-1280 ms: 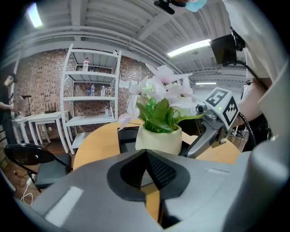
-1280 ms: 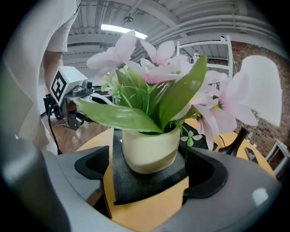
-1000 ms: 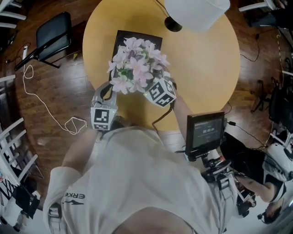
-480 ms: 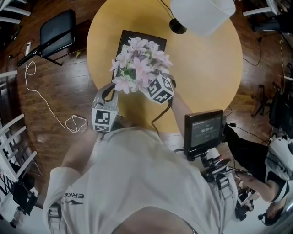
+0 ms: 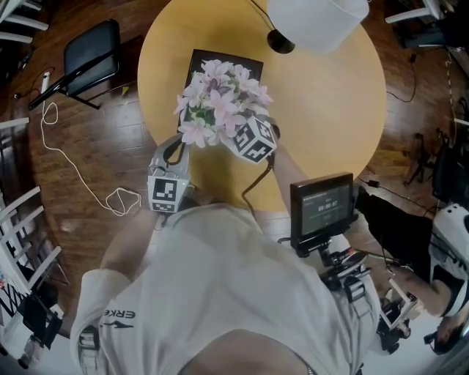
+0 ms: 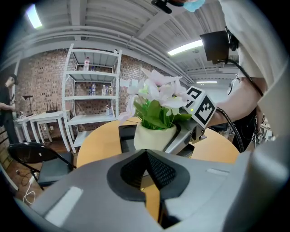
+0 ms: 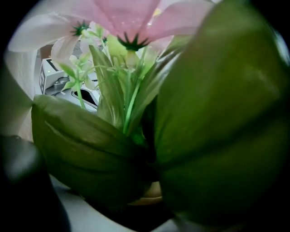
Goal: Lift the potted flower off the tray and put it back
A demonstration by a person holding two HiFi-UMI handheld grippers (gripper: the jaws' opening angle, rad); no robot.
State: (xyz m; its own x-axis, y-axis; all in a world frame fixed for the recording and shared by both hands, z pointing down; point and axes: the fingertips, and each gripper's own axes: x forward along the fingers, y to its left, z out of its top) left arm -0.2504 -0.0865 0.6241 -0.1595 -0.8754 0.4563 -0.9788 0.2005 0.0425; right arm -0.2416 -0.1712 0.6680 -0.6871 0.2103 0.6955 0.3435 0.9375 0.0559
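Note:
The potted flower (image 5: 220, 99) has pink blooms and green leaves in a white pot (image 6: 153, 137). In the head view it covers the near end of the black tray (image 5: 212, 57) on the round yellow table (image 5: 330, 110). My right gripper (image 5: 253, 143) reaches in from the right, and its fingers (image 6: 181, 138) lie against the pot's side, shut on it. The right gripper view is filled with leaves (image 7: 90, 149) and a pink bloom, which hide the jaws. My left gripper (image 5: 176, 145) hovers at the table's near-left edge, shut and holding nothing, with its pads (image 6: 156, 170) pointing at the pot.
A white lamp shade (image 5: 315, 18) hangs over the table's far side. A black chair (image 5: 88, 55) and a white cable (image 5: 80, 176) are on the wood floor at left. A small monitor (image 5: 321, 209) is at right. White shelves (image 6: 93, 95) line a brick wall.

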